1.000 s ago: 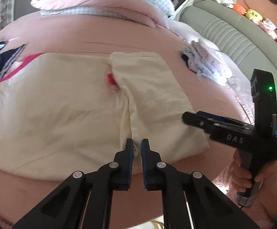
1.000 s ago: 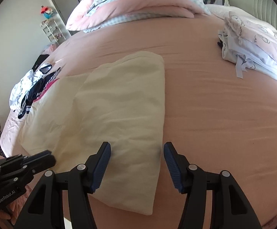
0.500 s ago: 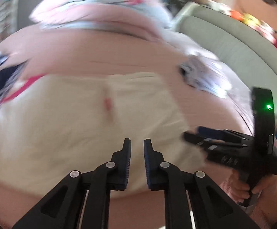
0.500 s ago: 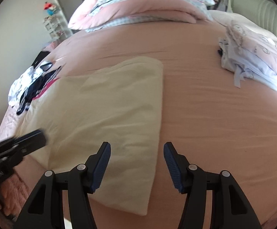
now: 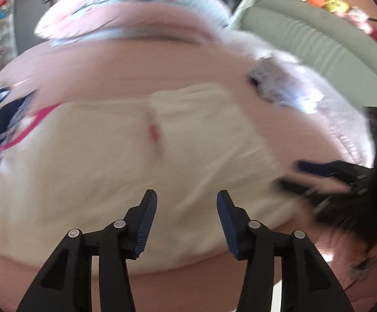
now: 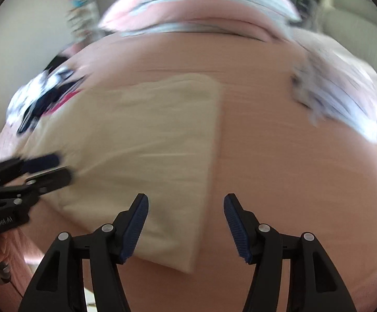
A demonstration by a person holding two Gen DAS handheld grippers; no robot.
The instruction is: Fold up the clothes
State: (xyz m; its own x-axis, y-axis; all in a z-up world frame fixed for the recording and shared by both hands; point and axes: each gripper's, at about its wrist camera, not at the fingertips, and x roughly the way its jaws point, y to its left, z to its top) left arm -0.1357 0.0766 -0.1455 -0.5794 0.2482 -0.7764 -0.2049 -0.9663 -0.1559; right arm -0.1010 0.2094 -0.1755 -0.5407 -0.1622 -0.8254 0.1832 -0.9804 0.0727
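left tongs (image 5: 186, 217): were pinched narrow, now opening, empty | right tongs (image 6: 185, 221): wide, unchanged | cream garment (image 5: 110, 161): flat on bed (image 6: 279, 169)

Home bedroom (bed (image 6: 279, 182), pillows (image 6: 201, 7))

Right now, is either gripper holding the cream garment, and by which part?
Nothing is held. The left gripper is opening, with no cloth between its pads; the right gripper is open. The cream garment lies loose on the bed.
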